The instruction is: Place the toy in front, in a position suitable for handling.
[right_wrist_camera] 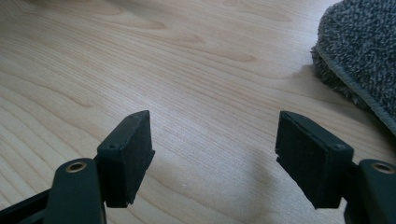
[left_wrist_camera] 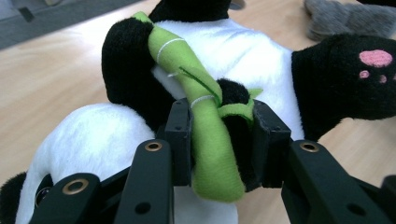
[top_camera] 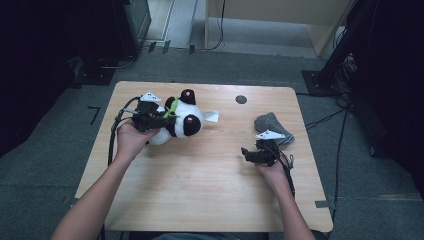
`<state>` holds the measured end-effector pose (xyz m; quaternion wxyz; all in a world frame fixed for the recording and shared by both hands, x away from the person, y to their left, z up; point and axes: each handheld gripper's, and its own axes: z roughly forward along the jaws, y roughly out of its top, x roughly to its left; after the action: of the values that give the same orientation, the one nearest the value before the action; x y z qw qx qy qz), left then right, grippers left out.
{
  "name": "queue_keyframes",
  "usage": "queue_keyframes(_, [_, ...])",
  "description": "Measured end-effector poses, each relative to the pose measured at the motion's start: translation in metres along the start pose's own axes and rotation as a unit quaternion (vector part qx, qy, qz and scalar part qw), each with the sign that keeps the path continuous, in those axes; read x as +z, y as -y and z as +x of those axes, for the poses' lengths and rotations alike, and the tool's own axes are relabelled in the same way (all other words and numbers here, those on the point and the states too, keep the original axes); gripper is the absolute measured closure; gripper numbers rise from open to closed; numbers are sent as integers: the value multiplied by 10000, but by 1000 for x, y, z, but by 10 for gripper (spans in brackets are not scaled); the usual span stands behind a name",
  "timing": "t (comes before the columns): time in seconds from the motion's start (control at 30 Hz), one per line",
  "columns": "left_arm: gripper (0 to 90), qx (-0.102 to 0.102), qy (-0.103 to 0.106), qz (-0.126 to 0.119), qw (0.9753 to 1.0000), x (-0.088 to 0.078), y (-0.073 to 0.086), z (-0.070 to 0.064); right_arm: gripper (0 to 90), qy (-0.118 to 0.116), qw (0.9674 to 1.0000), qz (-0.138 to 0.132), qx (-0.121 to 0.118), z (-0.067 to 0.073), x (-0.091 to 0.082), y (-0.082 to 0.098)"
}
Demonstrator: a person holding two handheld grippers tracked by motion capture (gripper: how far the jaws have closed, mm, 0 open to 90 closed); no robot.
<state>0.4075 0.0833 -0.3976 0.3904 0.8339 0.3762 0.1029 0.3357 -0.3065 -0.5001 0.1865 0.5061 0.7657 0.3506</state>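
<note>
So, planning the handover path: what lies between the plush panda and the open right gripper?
Bare wooden table separates the plush panda from the right gripper in the high view.

The left forearm enters the high view at 7 o'clock and slants up toward 12, its hand wrapped around the left tool (top_camera: 150, 116), which points toward 3 o'clock. In the left gripper view its jaws are clamped tight on something soft. The right forearm enters at 5 o'clock and runs up toward 11; its hand holds the right tool (top_camera: 246, 153) low, pointing toward 9 o'clock, with jaws parted and nothing between them.
</note>
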Motion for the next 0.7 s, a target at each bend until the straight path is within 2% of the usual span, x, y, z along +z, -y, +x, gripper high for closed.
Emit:
queue_keyframes(0.2, [647,29,241,20,9997,1,12,-23,293,29,10000,-67,4,-3,-5,-2])
queue_keyframes(0.33, [646,75,305,81,9995,2,17,-37,305,17,10000,-95,25,-6,-8,-3])
queue_keyframes(0.37, [646,75,305,81,9995,2,17,-37,305,17,10000,-95,25,-6,-8,-3])
queue_keyframes(0.4, [646,79,341,68,9994,3,19,-44,315,28,9999,-106,-3,-8,-10,-3])
queue_keyframes(0.43, [646,79,341,68,9994,3,19,-44,315,28,9999,-106,-3,-8,-10,-3])
queue_keyframes(0.5, [645,92,400,102,9991,4,22,-54,326,49,9999,-115,-21,-10,-13,-4])
queue_keyframes(0.7, [642,20,613,35,9981,1,31,-73,336,151,9997,-191,-89,-15,-20,-9])
